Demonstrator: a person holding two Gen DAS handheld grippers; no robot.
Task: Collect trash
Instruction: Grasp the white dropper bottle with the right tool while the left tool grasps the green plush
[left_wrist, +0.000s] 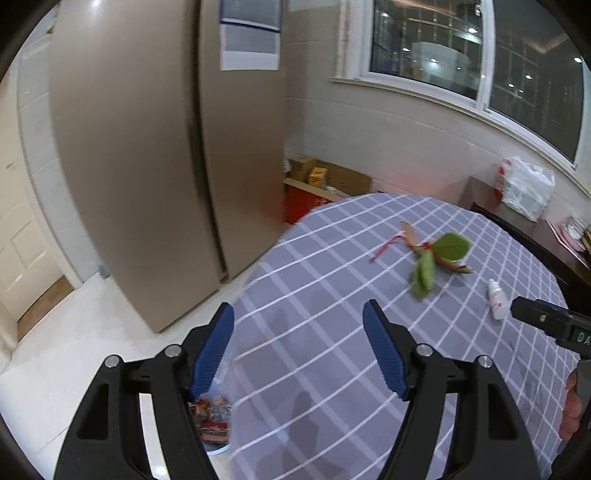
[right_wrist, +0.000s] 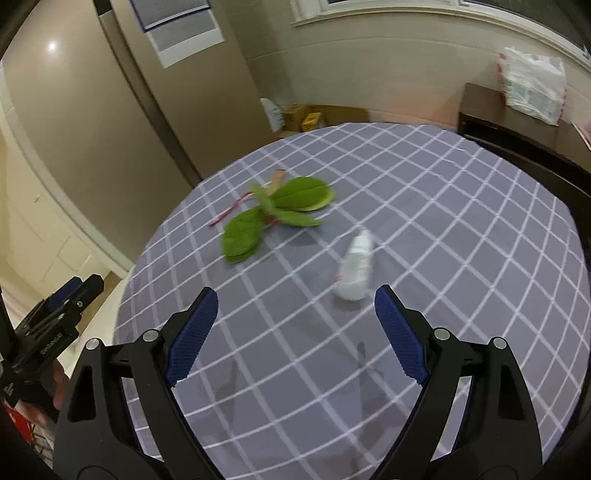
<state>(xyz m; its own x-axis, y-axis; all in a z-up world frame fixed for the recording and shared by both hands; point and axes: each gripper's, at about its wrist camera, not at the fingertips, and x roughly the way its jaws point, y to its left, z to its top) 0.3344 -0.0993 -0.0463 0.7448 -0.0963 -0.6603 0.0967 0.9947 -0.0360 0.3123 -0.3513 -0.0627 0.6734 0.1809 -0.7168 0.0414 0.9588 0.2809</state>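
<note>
Right tongs (right_wrist: 295, 328) stand wide apart, empty, above the checked desk (right_wrist: 461, 229). White bottle (right_wrist: 355, 266) lies just beyond them; green leaves (right_wrist: 275, 214) lie near the bottle, farther left.

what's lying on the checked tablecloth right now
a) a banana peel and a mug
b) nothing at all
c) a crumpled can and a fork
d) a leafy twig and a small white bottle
d: the right wrist view shows a leafy twig with a red string and a small white bottle lying on its side on the tablecloth, both ahead of the open right tool.
</note>
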